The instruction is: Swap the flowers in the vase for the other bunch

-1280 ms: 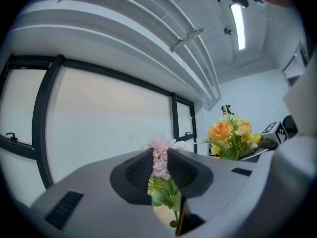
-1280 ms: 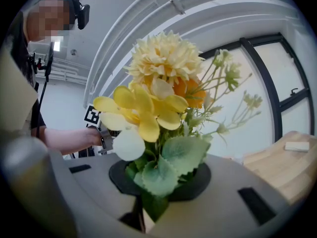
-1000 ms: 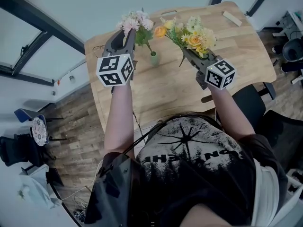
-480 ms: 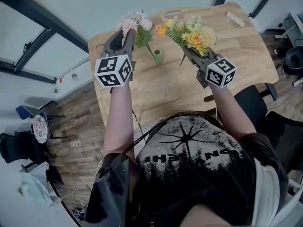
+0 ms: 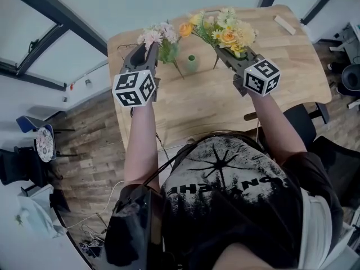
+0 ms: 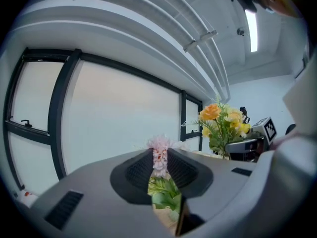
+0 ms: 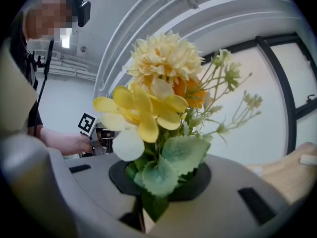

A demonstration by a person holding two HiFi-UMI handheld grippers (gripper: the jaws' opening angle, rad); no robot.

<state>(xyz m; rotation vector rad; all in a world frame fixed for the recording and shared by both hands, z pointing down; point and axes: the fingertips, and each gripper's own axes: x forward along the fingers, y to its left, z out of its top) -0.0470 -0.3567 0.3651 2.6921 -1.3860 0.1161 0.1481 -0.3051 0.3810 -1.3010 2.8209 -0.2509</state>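
Note:
In the head view my left gripper [image 5: 145,54] is shut on the stems of a pink and white bunch [image 5: 159,36]. The bunch's stem end hangs just left of a small green vase [image 5: 191,62] on the wooden table [image 5: 208,103]. No flower shows in the vase. My right gripper [image 5: 224,54] is shut on a yellow and orange bunch [image 5: 225,30], held up to the right of the vase. In the left gripper view the pink bunch [image 6: 159,155] sits between the jaws of my left gripper [image 6: 162,185]. In the right gripper view the yellow bunch [image 7: 153,118] fills the jaws of my right gripper [image 7: 158,192].
A small wooden block [image 5: 283,24] lies at the table's far right corner. A black chair [image 5: 306,122] stands by the table's right side. Tall windows lie beyond the table. From the left gripper view the yellow bunch [image 6: 223,125] shows to the right.
The pink bunch's stem, earlier at the vase's mouth, now hangs left of the vase as my left gripper shifted away. My right gripper carried the yellow bunch a little farther across the table.

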